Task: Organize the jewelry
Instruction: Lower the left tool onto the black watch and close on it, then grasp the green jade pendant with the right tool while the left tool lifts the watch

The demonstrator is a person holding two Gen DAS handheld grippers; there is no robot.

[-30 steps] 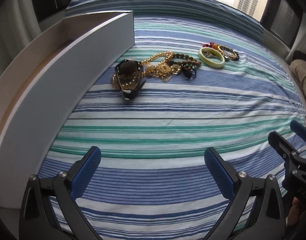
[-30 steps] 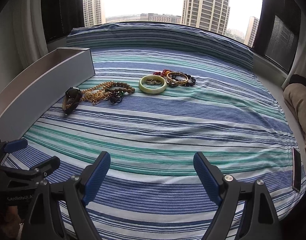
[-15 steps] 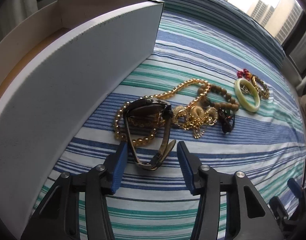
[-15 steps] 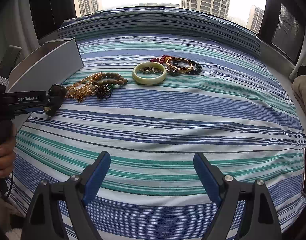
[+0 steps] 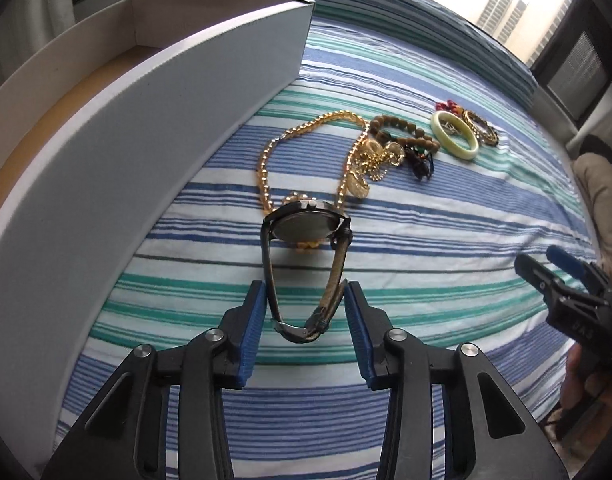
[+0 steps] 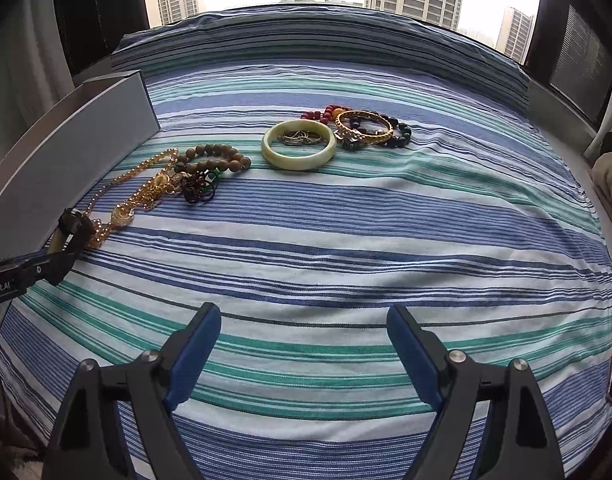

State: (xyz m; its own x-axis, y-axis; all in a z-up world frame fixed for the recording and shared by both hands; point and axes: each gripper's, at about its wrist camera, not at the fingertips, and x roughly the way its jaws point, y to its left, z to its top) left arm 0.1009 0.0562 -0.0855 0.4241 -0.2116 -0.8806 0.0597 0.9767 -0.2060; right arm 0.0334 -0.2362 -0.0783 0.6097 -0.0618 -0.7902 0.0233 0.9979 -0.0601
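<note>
left gripper (image 5: 304, 312) jaws have just been closing; blue pads now clamp the strap of the wristwatch (image 5: 306, 232), its face toward 12 o'clock, resting on the gold bead necklace (image 5: 266, 168). white box (image 5: 146, 140) at 10 o'clock. right gripper (image 6: 304, 344) jaws wide apart over the striped sheet (image 6: 346, 248), holding nothing. pale green bangle (image 6: 298, 150) at its 12 o'clock.

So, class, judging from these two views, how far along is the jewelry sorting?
Nothing looks sorted yet: what shows of the white box is bare. In hand: the left gripper, jaws just closing, pinches the watch strap. Left on the bedspread: gold necklace, wooden beads, green bangle, gold bangle.
</note>
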